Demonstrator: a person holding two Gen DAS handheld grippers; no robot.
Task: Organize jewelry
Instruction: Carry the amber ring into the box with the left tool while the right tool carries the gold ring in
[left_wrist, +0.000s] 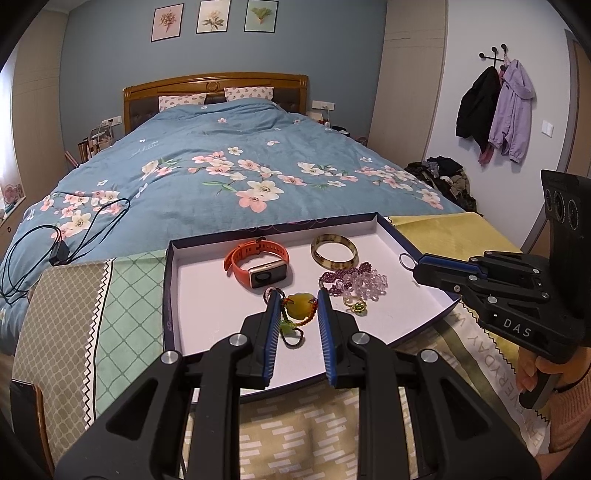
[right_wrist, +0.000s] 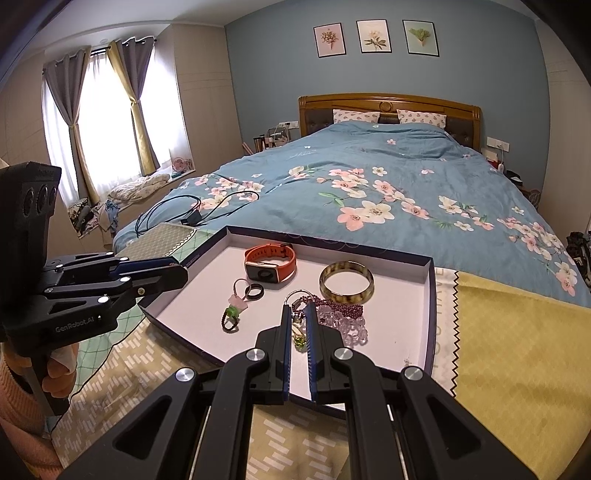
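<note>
A shallow box lid (left_wrist: 207, 295) (right_wrist: 399, 339) with a white inside holds the jewelry. An orange smartwatch (left_wrist: 258, 264) (right_wrist: 269, 262) lies at the back, a horn-coloured bangle (left_wrist: 334, 252) (right_wrist: 346, 282) beside it. Purple and clear bead strands (left_wrist: 354, 280) (right_wrist: 343, 317) lie below the bangle, with a small gold-green ring (left_wrist: 356, 305). My left gripper (left_wrist: 295, 297) is open over a yellow-green pendant (left_wrist: 299, 312) on a beaded cord. My right gripper (right_wrist: 297, 308) is shut on a silver key ring (left_wrist: 407, 261) (right_wrist: 295, 297) and holds it above the lid.
The lid lies on patterned cloths (left_wrist: 110, 295) (right_wrist: 509, 332) at the foot of a bed with a blue floral quilt (left_wrist: 240, 166). A black cable (left_wrist: 66, 236) lies on the quilt. A dark ring (right_wrist: 255, 291) and a green charm (right_wrist: 232, 314) lie in the lid.
</note>
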